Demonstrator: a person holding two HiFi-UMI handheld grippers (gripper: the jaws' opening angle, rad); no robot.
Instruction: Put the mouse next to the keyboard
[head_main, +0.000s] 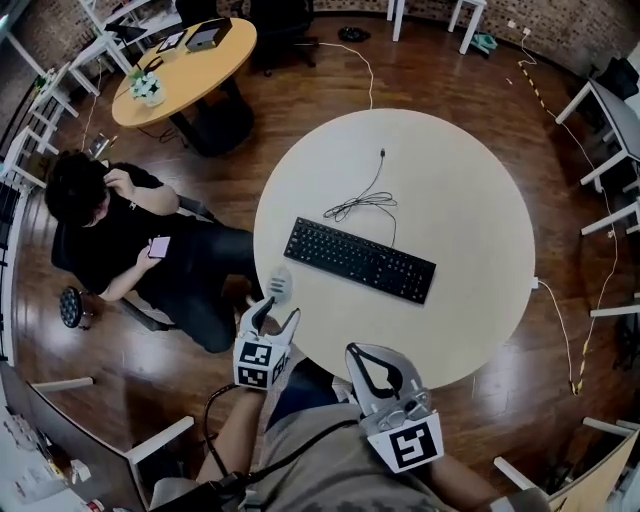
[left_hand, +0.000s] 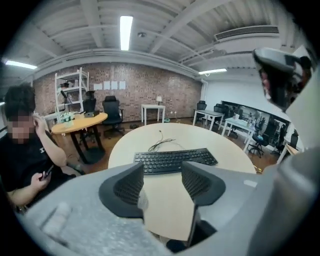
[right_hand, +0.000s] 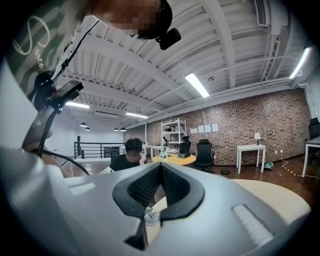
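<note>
Two sets of fingers show at the bottom of the head view. Those of the left gripper (head_main: 275, 316) are spread, and in the left gripper view its ribbed fingers (left_hand: 127, 187) stand well apart with only bare bench top between them. A sliver of something pale sits against the inner edge of the left-hand one, too little of it to name. The right gripper (head_main: 360, 355), lower and further right over the person's lap, has its fingers pressed together at the tips, with nothing pinched. The right gripper view shows the two pads (right_hand: 176, 186) meeting at the top. The mouse (head_main: 280, 283), pale grey, lies on the round bench (head_main: 450, 200) at its lower-left edge, just above the left gripper's fingers in the frame and not gripped. It is near the left end of the black keyboard (head_main: 360, 260) but apart from it. The keyboard lies slantwise across the middle of the bench, its cable (head_main: 365, 200) looped above it. At the left of the frame a seated person (head_main: 110, 230) holds a phone.
</note>
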